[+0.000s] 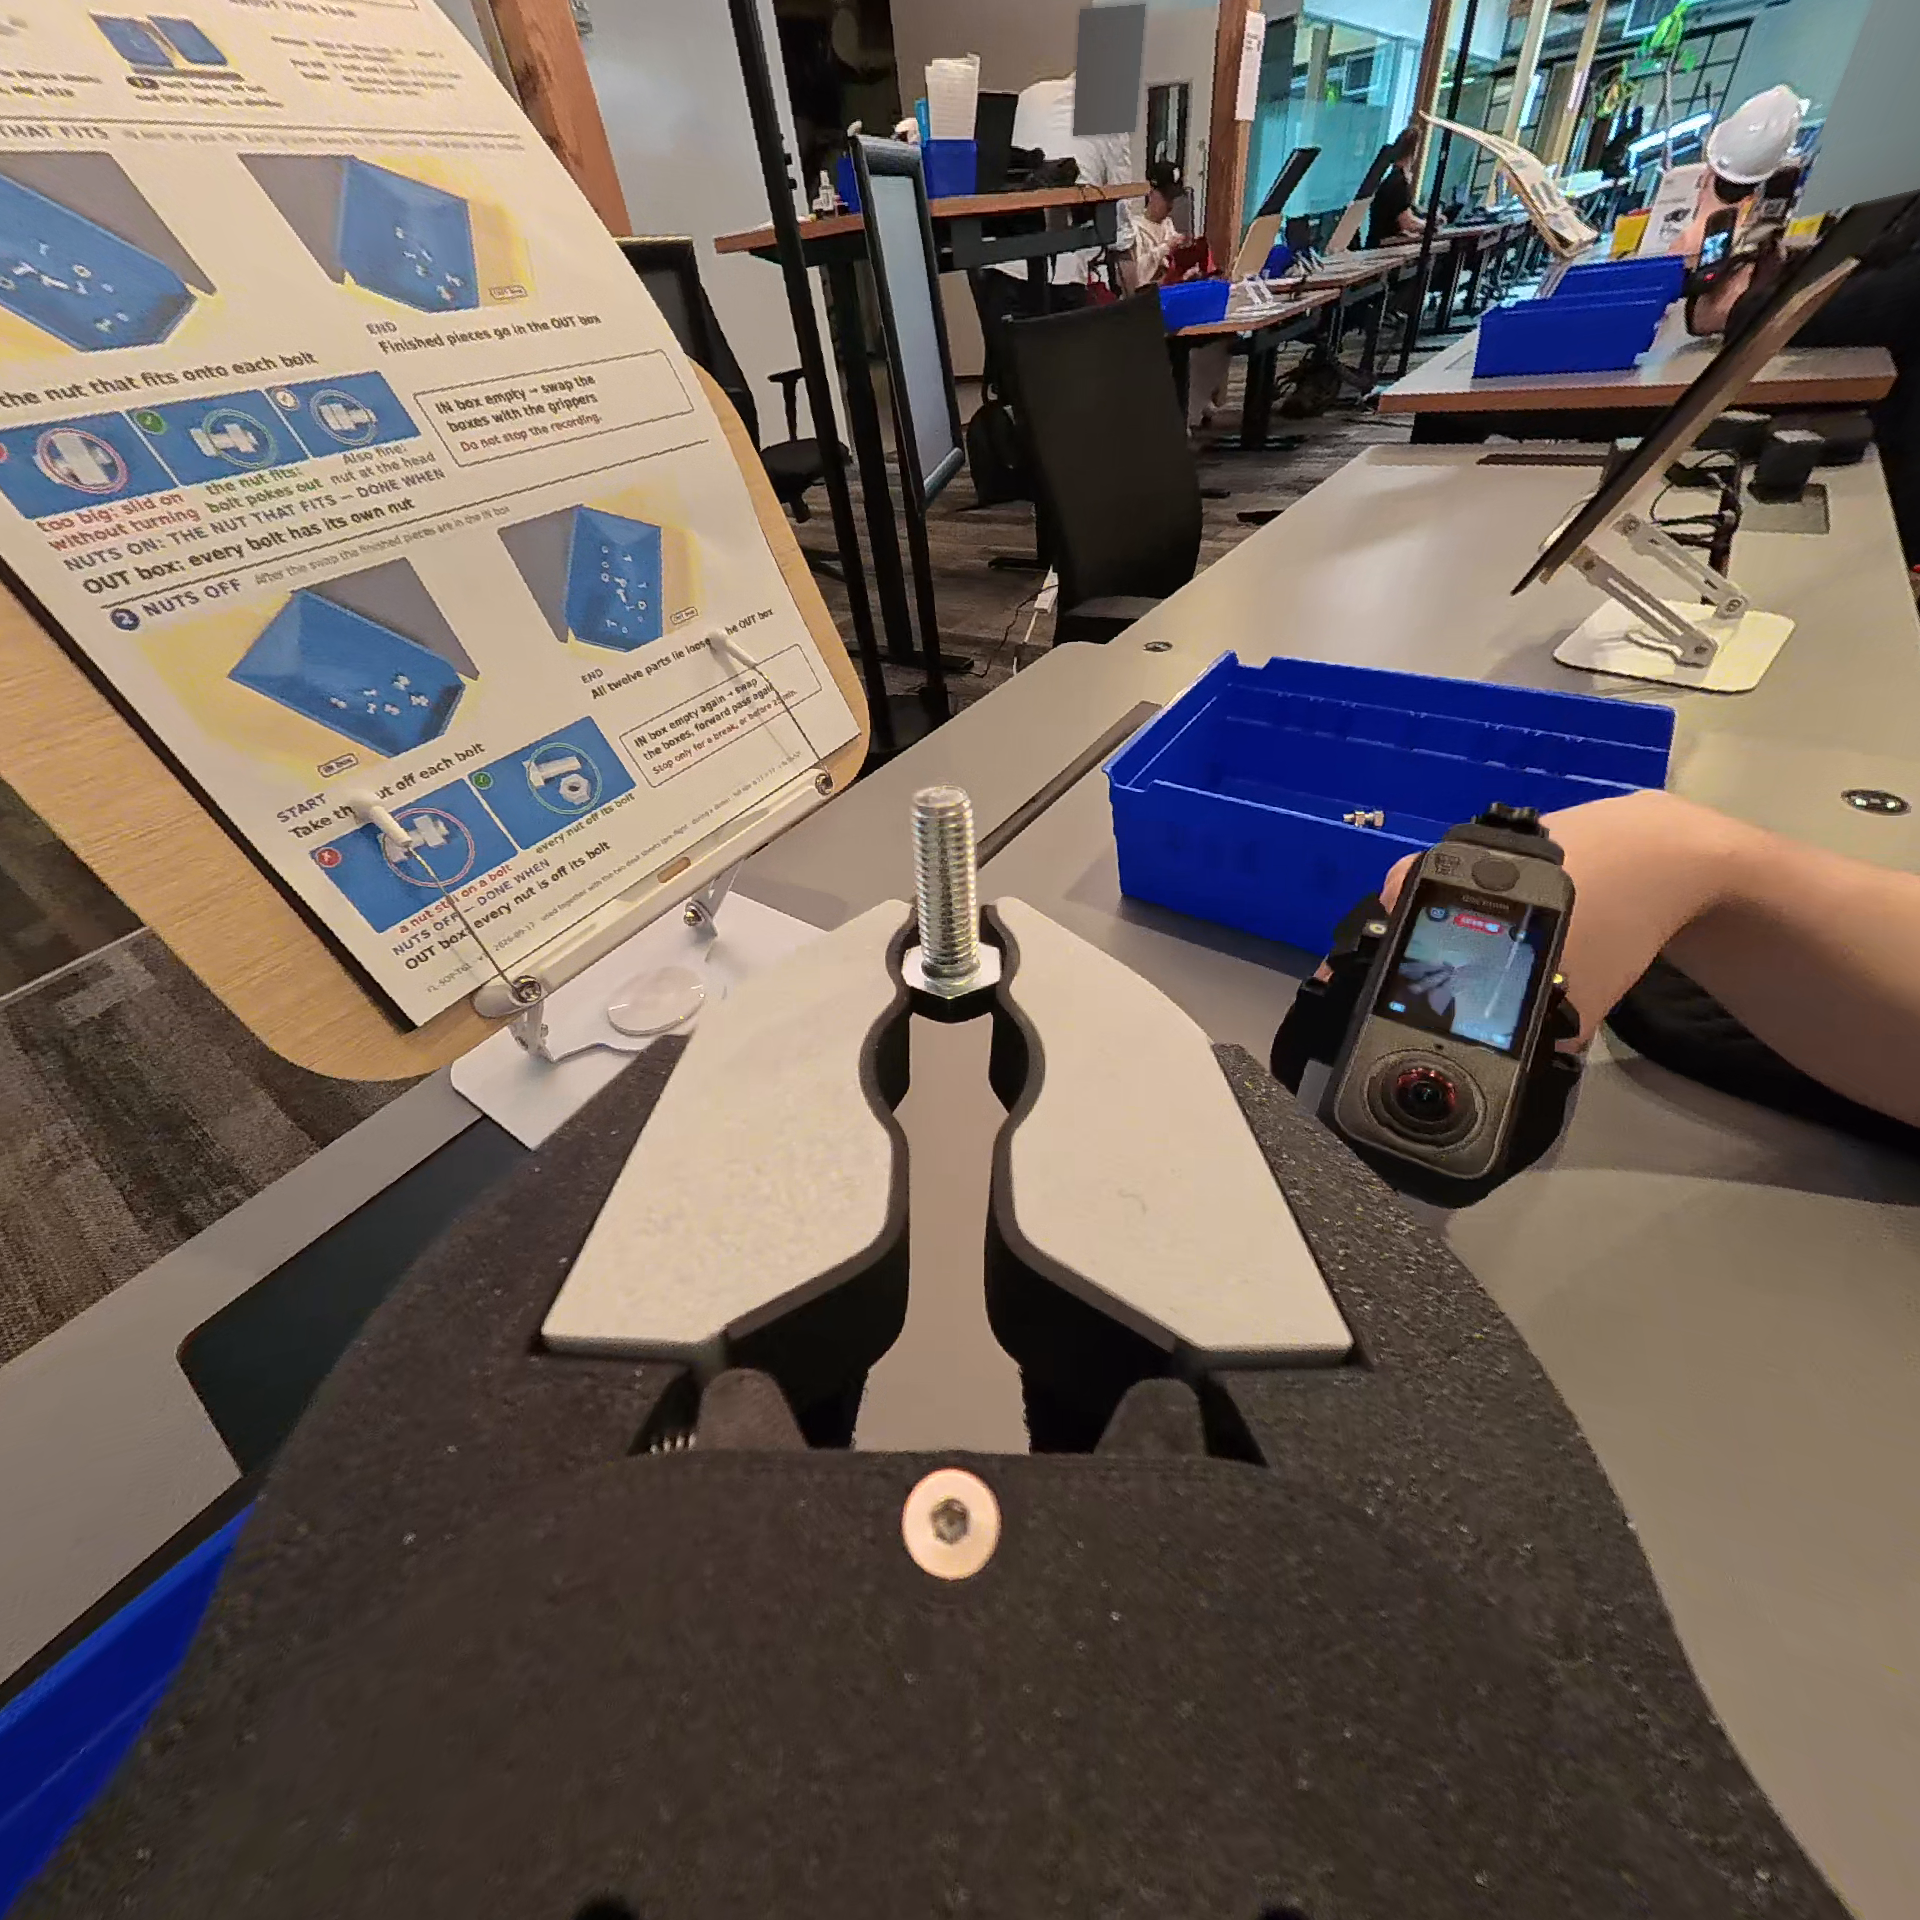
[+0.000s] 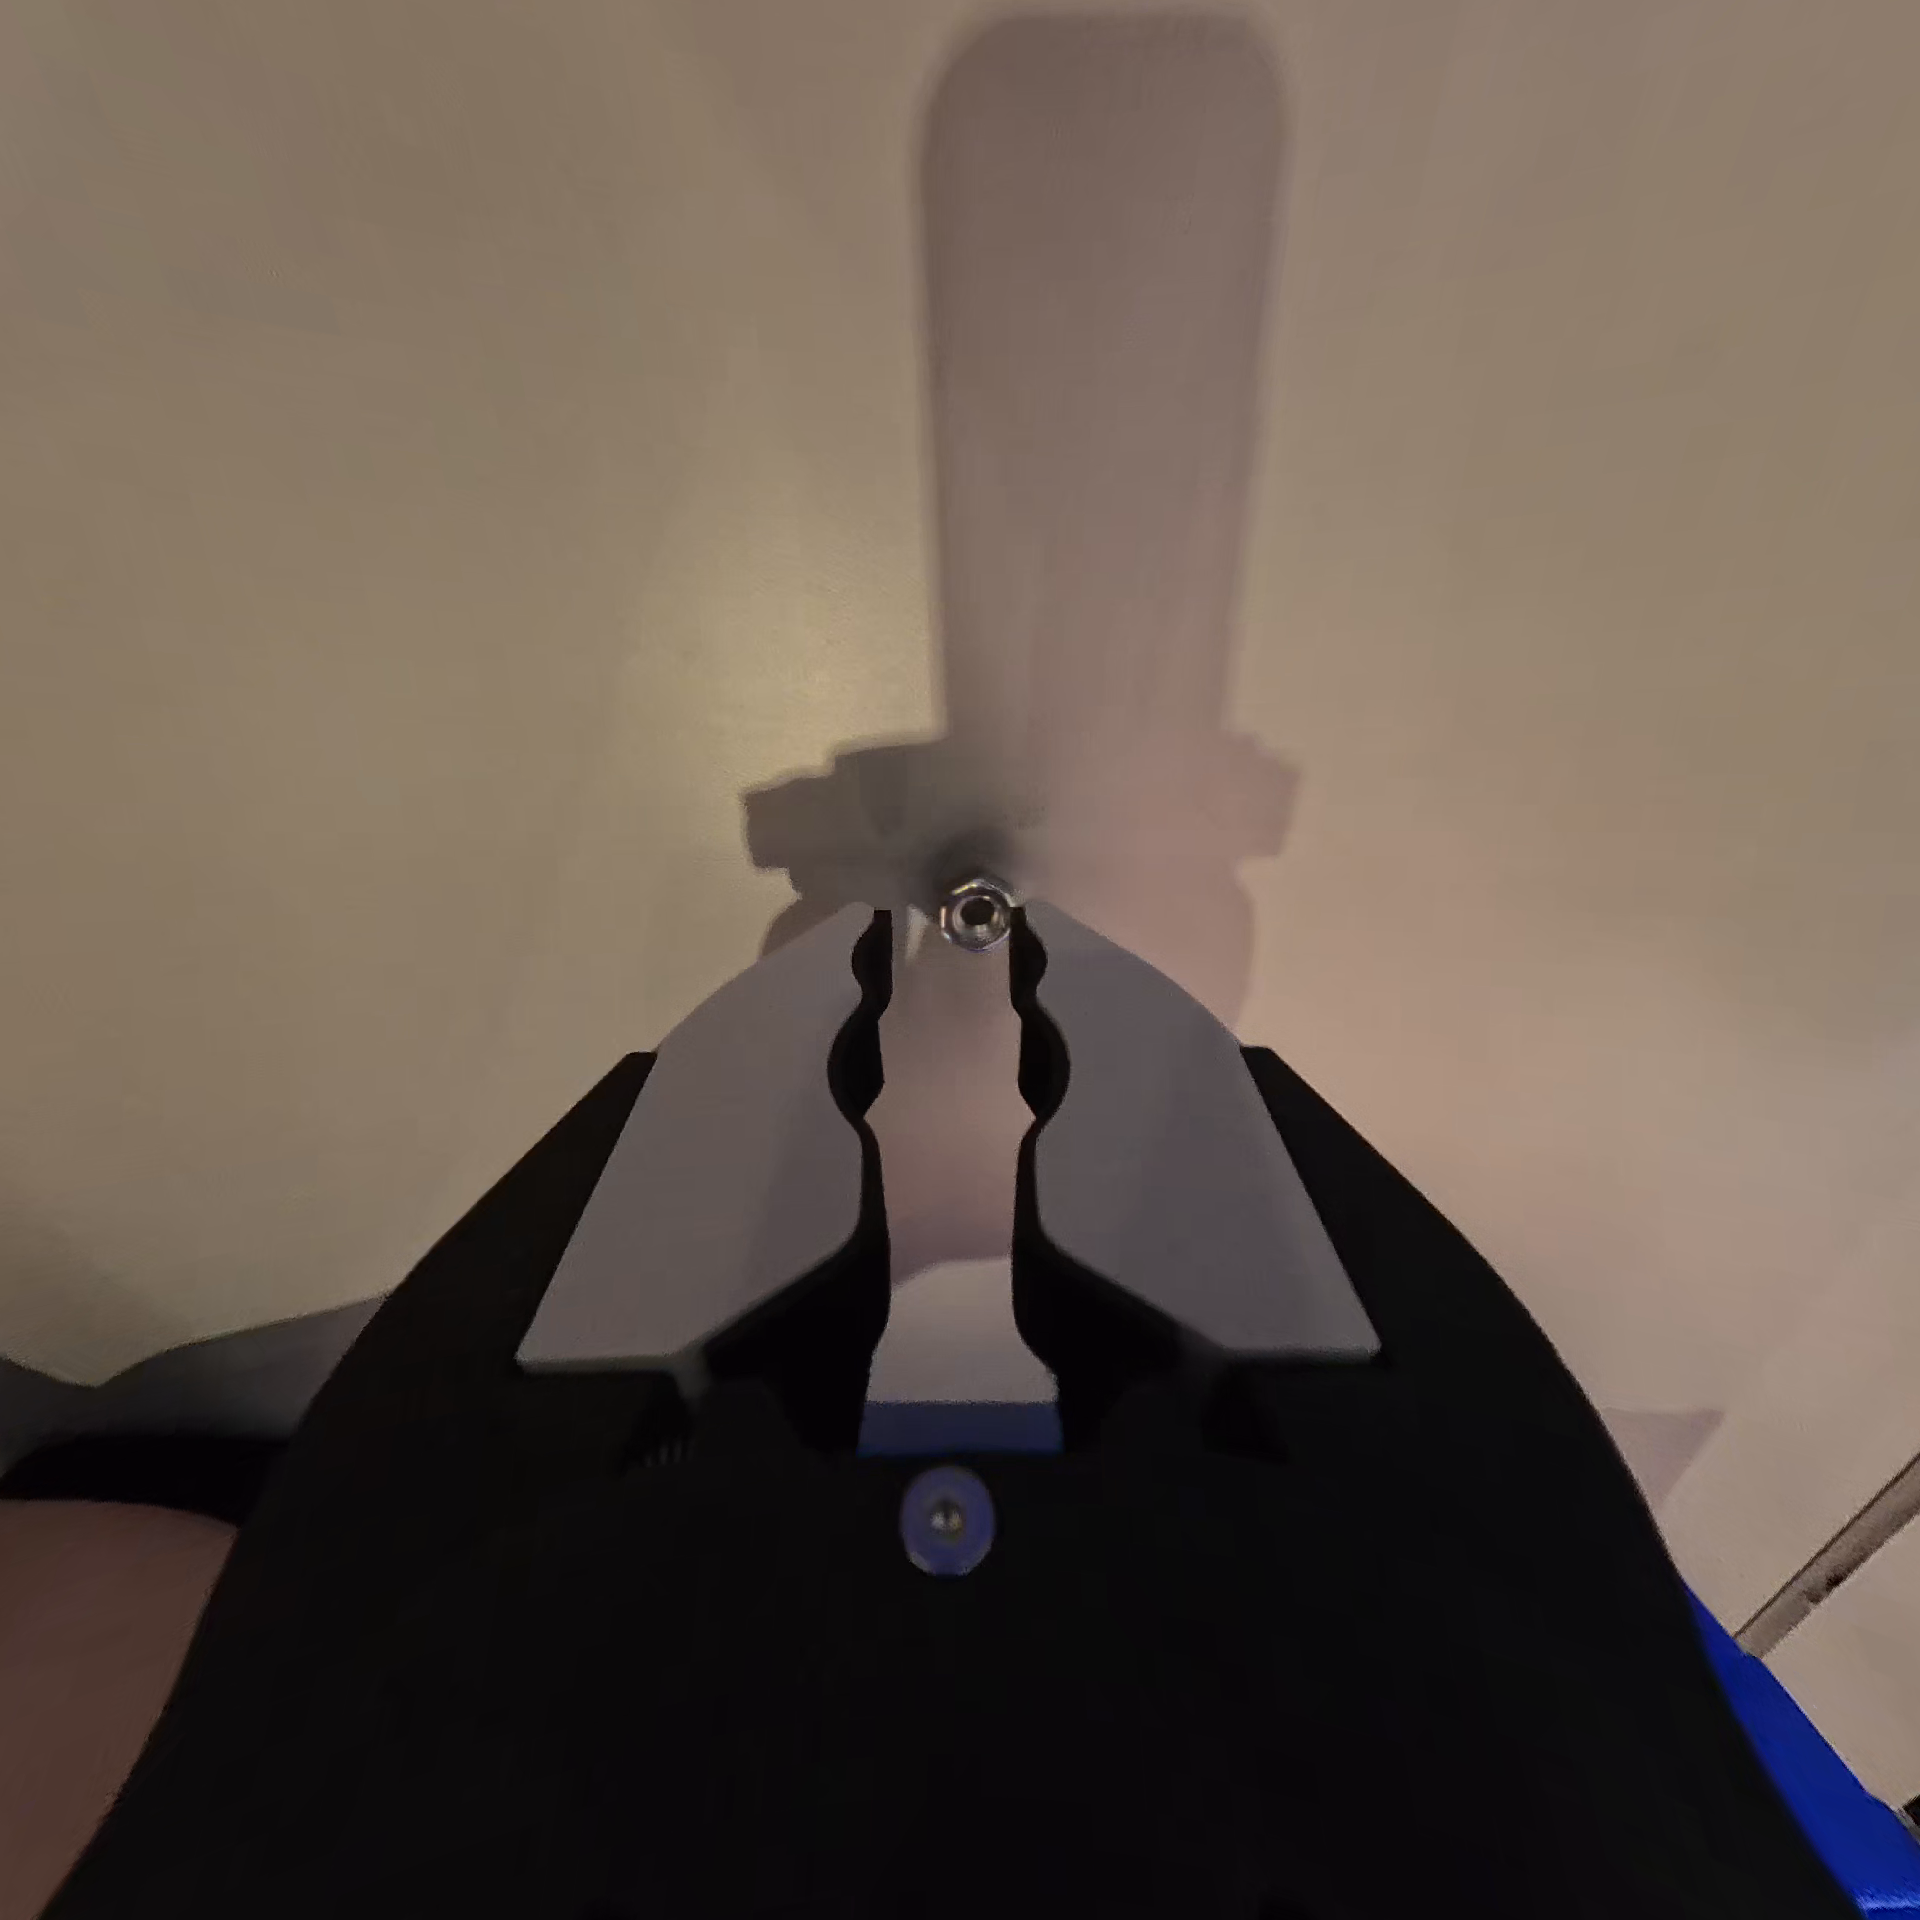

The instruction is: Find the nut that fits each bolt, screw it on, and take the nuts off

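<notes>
In the left wrist view my left gripper (image 1: 948, 935) is shut on the hex end of a silver bolt (image 1: 943, 873). The bolt stands upright with its threaded shank above the fingertips. My right gripper (image 1: 1455, 1018), held by a hand, shows at the right over the grey table (image 1: 1662, 1403), pointing down. In the right wrist view my right gripper (image 2: 951, 920) is open just above the table. A small silver nut (image 2: 971, 923) lies between its tips, close against the right fingertip (image 2: 1049, 940). The view is blurred.
A blue bin (image 1: 1392, 748) stands behind the right gripper and holds a small bolt piece (image 1: 1361, 819). Another blue bin edge (image 1: 62, 1714) is at the lower left. An instruction board (image 1: 364, 520) on a stand is at the left. A tablet stand (image 1: 1662, 592) is at the far right.
</notes>
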